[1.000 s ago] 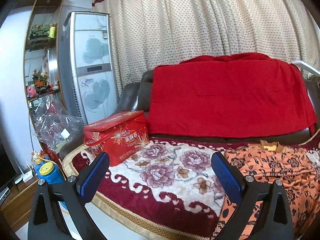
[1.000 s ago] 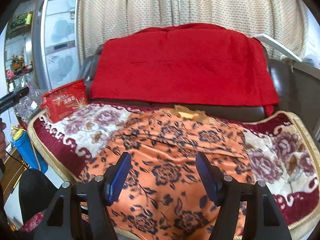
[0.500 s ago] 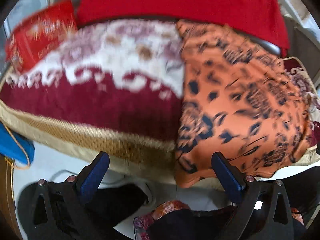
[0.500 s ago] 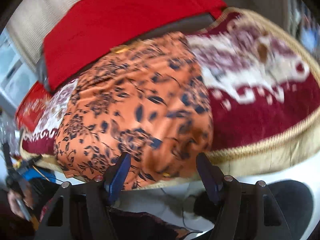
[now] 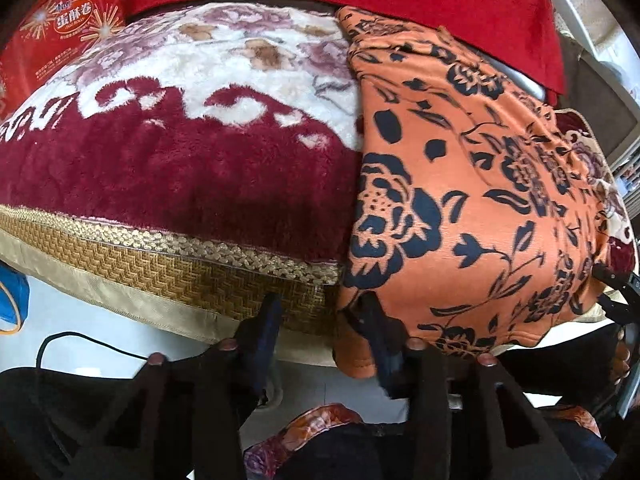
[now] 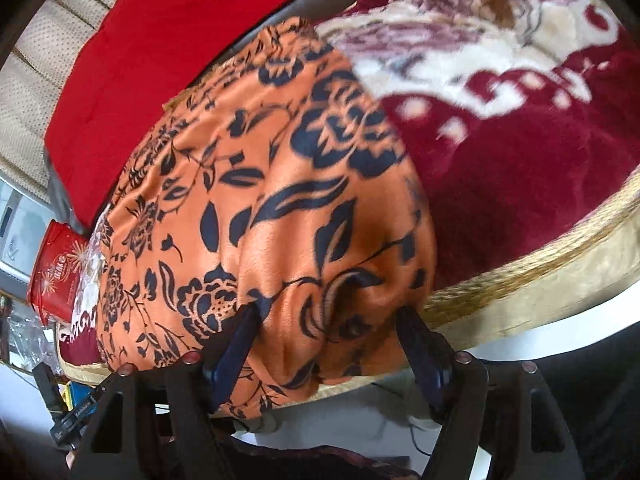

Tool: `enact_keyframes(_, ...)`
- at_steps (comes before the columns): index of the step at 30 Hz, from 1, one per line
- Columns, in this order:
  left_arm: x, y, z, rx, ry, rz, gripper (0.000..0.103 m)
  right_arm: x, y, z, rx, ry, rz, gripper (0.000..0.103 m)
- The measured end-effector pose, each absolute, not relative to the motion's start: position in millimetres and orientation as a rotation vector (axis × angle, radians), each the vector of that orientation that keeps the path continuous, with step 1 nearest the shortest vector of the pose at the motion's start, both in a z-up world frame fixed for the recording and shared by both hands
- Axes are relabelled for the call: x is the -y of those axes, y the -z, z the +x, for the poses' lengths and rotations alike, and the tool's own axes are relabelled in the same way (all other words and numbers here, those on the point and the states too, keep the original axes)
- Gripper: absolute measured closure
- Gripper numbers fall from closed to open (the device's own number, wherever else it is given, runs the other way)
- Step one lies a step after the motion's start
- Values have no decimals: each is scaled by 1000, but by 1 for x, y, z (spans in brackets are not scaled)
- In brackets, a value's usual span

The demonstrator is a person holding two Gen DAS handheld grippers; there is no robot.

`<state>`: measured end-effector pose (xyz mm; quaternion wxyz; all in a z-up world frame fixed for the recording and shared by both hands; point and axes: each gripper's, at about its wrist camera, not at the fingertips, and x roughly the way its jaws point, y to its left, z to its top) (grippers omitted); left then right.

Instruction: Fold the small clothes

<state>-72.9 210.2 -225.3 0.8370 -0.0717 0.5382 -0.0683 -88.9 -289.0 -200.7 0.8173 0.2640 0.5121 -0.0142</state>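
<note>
Right at the front edge of the sofa seat, the orange floral garment [image 5: 472, 184] lies spread over the plush maroon blanket [image 5: 192, 160], its hem drooping past the gold trim [image 5: 168, 268] toward pale floor. Its velvety cloth carries dark navy roses and leaves. The left tool [image 5: 320, 322] has its fingers apart at the hem's left corner, one finger touching fabric. The right tool [image 6: 328, 334] straddles a bunched fold, fingers still apart. Only the left view shows the red snack box [image 5: 60, 28] label clearly.
</note>
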Motion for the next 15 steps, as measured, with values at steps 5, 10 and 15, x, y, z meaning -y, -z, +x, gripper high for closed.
enact_keyframes(5, -204, 231, -66, -1105, 195, -180, 31, 278, 200, -92, -1051, 29, 479, 20)
enact_keyframes(10, -183, 217, -75, -1020, 280, -116, 31, 276, 185, -103, -1043, -4, 406, 79)
enact_keyframes(15, -180, 216, -66, -1016, 311, -124, 73, 284, 169, -109, -1014, -86, 498, 82)
